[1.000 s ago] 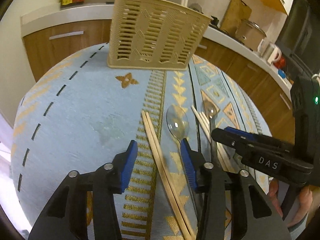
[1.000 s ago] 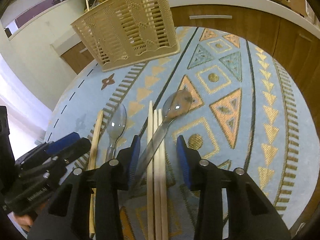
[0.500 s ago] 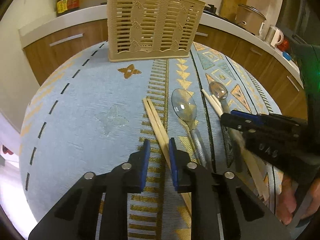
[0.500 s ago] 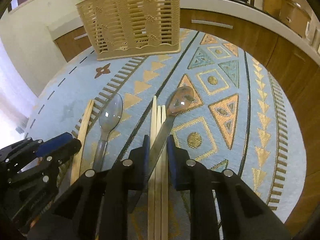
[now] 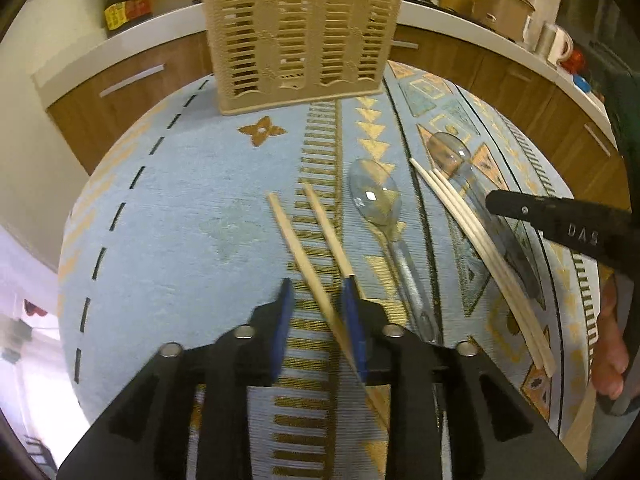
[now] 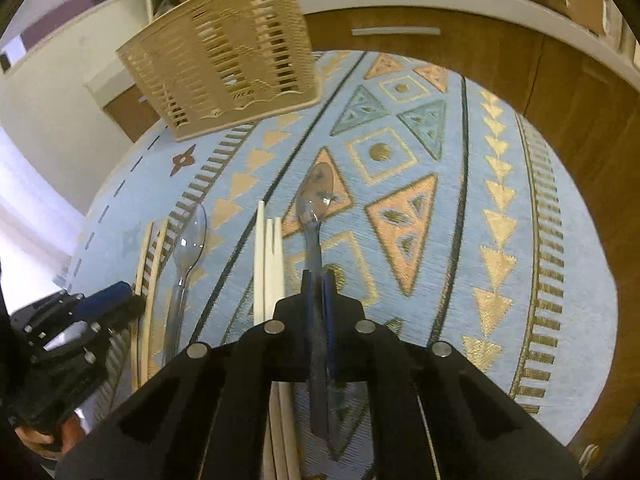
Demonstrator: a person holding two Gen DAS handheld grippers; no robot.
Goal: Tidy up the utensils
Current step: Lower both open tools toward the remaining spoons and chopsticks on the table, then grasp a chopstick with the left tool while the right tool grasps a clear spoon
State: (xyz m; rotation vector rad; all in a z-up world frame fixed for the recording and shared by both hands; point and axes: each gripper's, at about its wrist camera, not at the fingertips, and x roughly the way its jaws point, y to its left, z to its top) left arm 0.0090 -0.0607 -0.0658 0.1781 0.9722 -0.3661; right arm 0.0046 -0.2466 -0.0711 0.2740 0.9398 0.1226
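Now the right gripper (image 6: 318, 280) pinches a clear plastic spoon's (image 6: 316, 200) handle. Left of that spoon, the left gripper (image 5: 316, 300), jaws spread, straddles one tan wooden chopstick (image 5: 300, 248).

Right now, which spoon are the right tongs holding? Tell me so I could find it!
Start at the tan slotted basket at the far end of the blue patterned cloth. Nearer, past the white chopsticks, the right tongs pinch a clear spoon. The other clear spoon lies untouched beside the wooden chopsticks.
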